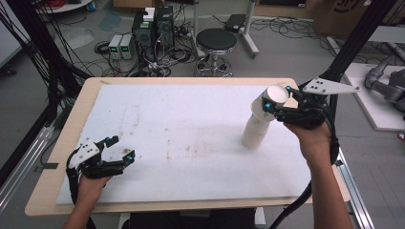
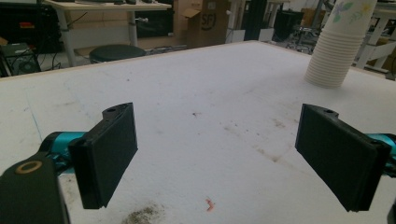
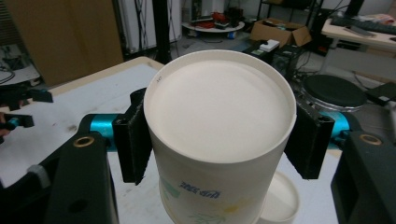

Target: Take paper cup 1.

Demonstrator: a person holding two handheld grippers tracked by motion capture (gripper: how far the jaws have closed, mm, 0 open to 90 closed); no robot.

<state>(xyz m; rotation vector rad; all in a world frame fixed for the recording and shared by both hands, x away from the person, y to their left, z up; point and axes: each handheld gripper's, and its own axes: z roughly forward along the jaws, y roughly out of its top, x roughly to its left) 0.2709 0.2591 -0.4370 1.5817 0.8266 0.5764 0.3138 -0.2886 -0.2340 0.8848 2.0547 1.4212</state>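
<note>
A stack of upturned white paper cups (image 1: pixel 253 131) stands on the right part of the white mat (image 1: pixel 191 124). My right gripper (image 1: pixel 277 98) is shut on the top cup (image 1: pixel 276 95), a pad on either side near its base, and holds it tilted just over the stack. In the right gripper view the held cup (image 3: pixel 219 121) has its flat bottom toward the camera, and the stack's top (image 3: pixel 280 200) shows below it. Whether the two still touch I cannot tell. My left gripper (image 1: pixel 119 151) rests low at the mat's near left, open (image 2: pixel 217 158), with nothing between its pads. The cup stack (image 2: pixel 334 51) stands far off to its right.
The wooden table (image 1: pixel 71 143) borders the mat on all sides. Beyond its far edge stand a black stool (image 1: pixel 216 43) and computer boxes with cables (image 1: pixel 153 28). A black frame post (image 1: pixel 353 38) rises at the right rear. The mat carries faint dirty stains (image 1: pixel 191 145).
</note>
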